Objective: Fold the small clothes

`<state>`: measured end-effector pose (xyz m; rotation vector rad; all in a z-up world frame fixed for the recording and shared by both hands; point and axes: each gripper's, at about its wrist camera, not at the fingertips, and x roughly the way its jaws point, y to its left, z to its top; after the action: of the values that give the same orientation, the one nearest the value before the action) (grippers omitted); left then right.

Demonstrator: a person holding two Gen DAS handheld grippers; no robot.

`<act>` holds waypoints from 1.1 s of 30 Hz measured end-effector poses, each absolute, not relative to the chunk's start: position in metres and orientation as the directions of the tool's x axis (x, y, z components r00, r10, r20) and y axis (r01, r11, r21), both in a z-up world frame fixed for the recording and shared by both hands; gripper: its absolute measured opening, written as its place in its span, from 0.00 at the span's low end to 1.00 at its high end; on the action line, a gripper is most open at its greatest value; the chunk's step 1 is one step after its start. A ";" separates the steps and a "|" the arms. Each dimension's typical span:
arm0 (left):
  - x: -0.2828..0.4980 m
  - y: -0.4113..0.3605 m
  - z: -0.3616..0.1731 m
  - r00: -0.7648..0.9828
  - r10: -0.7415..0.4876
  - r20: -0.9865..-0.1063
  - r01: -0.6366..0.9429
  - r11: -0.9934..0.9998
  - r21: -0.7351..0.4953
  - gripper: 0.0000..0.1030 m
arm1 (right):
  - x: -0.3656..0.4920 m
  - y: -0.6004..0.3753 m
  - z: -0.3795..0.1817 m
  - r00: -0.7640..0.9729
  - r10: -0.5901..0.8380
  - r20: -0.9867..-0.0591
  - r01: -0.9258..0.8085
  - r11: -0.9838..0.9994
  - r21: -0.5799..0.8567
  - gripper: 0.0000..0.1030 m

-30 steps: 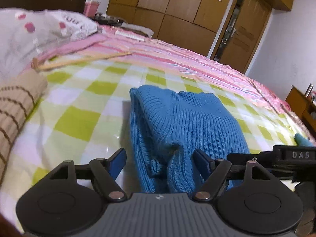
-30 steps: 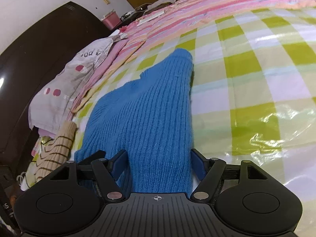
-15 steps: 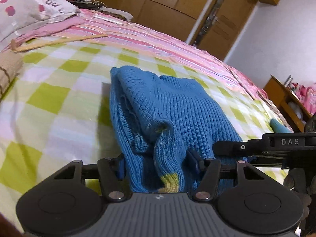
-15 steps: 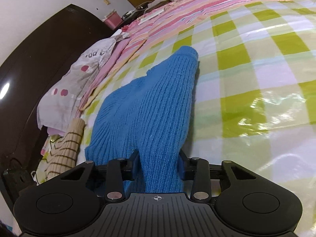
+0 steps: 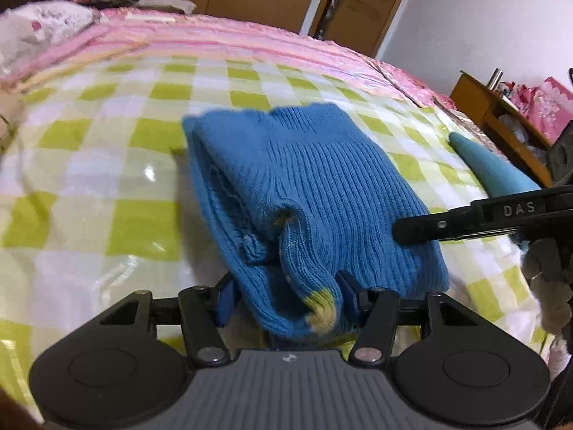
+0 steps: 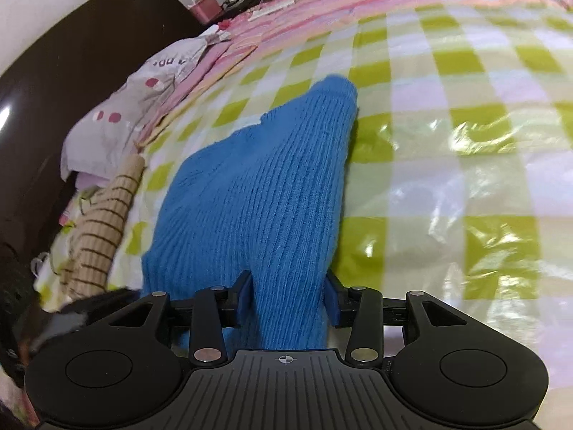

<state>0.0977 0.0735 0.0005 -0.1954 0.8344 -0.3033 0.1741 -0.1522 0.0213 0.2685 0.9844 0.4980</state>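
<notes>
We have the blue knit sweater gathered at its near edge on the bed, over the green-and-white checked sheet, and each of our two tools has a bunch of it. The left hand-held gripper is clamped about halfway on a thick roll of knit, the bundle with the yellowish cuff tip bulging between its blue pads. The right hand-held gripper has its pads set against the sides of a ribbed fold; its jaws are opening a touch at this instant, yet the cloth is plainly wedged between them.

By our reading, we are in the middle of carrying this near edge over to make a fold. To do it well, we want both tools travelling together at the same height, so the edge stays straight and the knit does not twist. We should lift just enough to clear the layers beneath, then lay the edge down square on the far part before letting go. The right grip looks like the one to watch: if it slackens further, that side may sag and skew the fold.

The sweater itself is chunky and ribbed, soft and stretchy by the look of it, already doubled into a thick oblong with a rounded far end. Its left side shows loose stacked layers and a little knot of yarn. Off to the left lies a beige striped garment, well apart.
</notes>
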 end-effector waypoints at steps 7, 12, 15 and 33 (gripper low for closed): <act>0.104 0.075 0.035 0.746 -0.221 -0.629 0.148 0.975 -0.168 0.59 | 0.175 -0.150 0.050 0.578 0.484 -0.657 -0.297 0.874 0.383 0.40; 0.133 0.060 0.030 0.766 -0.147 -0.625 0.110 0.989 -0.098 0.59 | 0.188 -0.131 0.039 0.579 0.470 -0.666 -0.302 0.882 0.361 0.36; 0.143 0.058 0.016 0.748 -0.081 -0.659 0.077 0.996 -0.036 0.59 | 0.190 -0.123 0.033 0.587 0.444 -0.677 -0.310 0.896 0.318 0.35; 0.142 0.063 0.013 0.721 -0.062 -0.690 0.030 0.998 -0.059 0.63 | 0.183 -0.117 0.038 0.611 0.415 -0.675 -0.294 0.910 0.294 0.36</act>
<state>0.1417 0.0626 0.0135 -0.0443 0.7640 -0.0508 0.1828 -0.1174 0.0382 0.1595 0.8175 0.4108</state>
